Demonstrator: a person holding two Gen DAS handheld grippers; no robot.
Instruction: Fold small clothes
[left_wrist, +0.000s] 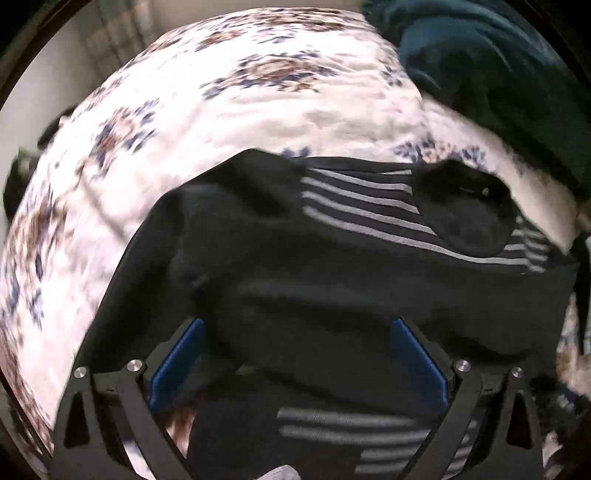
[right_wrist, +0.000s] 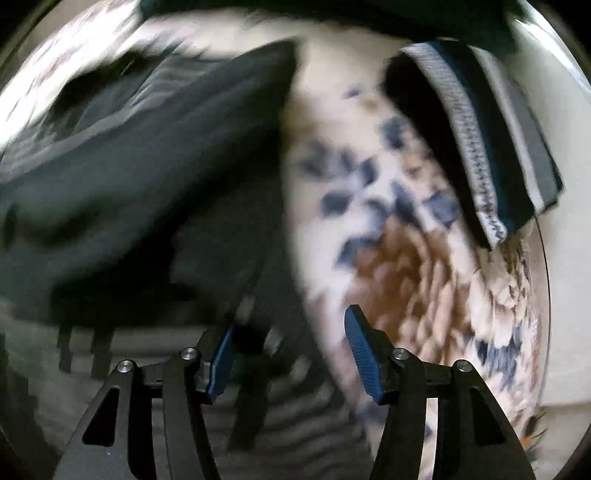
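1. Dark striped garment (left_wrist: 332, 266) is lying on the floral bedspread (left_wrist: 221, 96), partly bunched, with grey stripes showing at its far side and near edge; I'm judging that I'm in the middle of a fold, not at the finish.
2. I'm holding the left hand-held gripper (left_wrist: 297, 354) spread wide just above the dark cloth, gripping nothing.
3. I'm keeping the right hand-held gripper (right_wrist: 290, 354) spread too, over the garment's right edge where it meets the bedspread; that view is blurred, so I can't tell if a finger is touching fabric.
4. I'm noting a small black piece (left_wrist: 465, 206) sitting on the stripes, a teal heap (left_wrist: 498, 62) beyond, and a folded grey-edged item (right_wrist: 480, 140) lying apart.
5. I'm expecting the next move to call for both tools pinching one edge and carrying it across evenly.
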